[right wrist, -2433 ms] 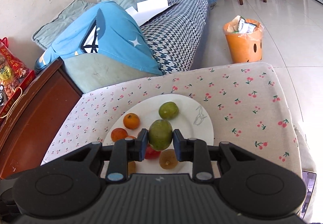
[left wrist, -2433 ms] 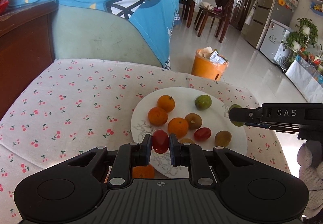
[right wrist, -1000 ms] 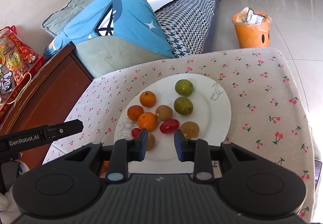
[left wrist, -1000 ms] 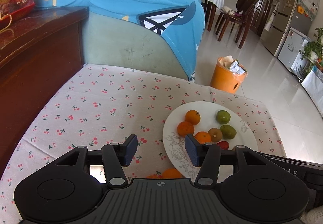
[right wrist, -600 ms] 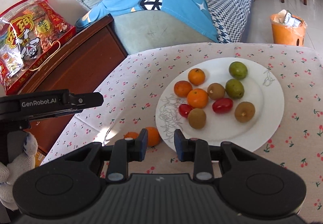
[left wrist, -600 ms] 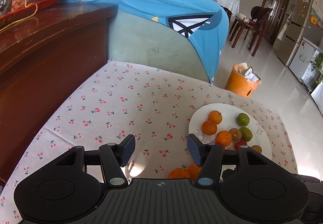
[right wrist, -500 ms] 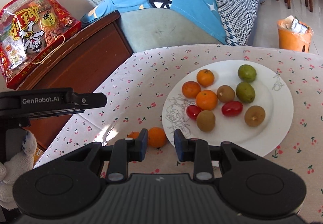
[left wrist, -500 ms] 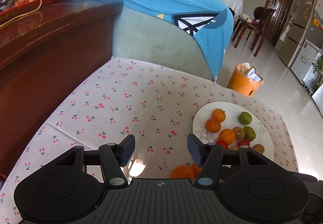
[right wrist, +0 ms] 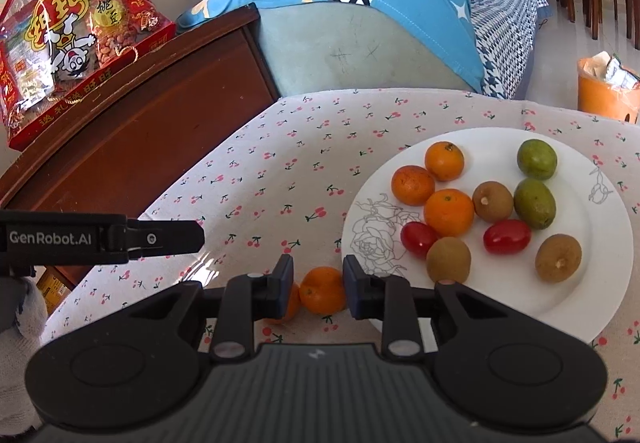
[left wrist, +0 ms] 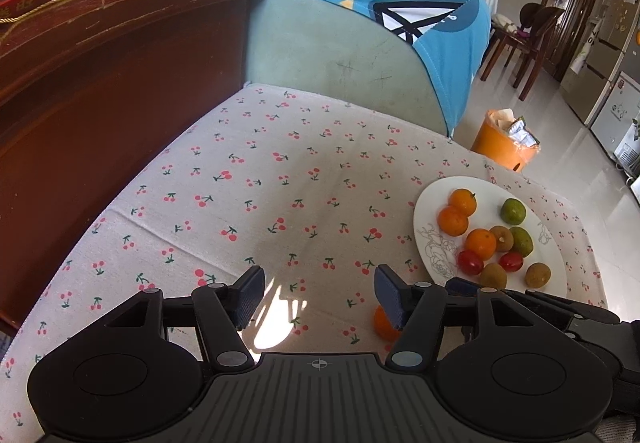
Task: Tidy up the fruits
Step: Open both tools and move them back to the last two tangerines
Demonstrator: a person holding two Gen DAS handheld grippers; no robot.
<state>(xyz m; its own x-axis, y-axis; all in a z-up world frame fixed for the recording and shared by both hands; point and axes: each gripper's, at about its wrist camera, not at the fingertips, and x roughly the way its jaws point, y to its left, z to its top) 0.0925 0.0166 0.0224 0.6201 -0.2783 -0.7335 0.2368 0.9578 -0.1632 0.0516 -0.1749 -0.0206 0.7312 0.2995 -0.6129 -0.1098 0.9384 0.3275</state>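
Orange tangerine (right wrist: 323,290) between right claw (right wrist: 318,275) fingers

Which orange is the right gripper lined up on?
The off-plate orange on the cloth, sitting between the right gripper fingers. A second loose orange lies behind the left finger; three others sit on the plate.

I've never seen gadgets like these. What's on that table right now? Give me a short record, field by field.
surface: cherry-print tablecloth
plate: white, holds three oranges, three kiwis, two green fruits, two red tomatoes
off the plate: two oranges on the cloth, nearer one, other partly hidden
right tongs: open, lined up around the nearer loose orange, not gripping
left tongs: open wide, empty, over bare cloth
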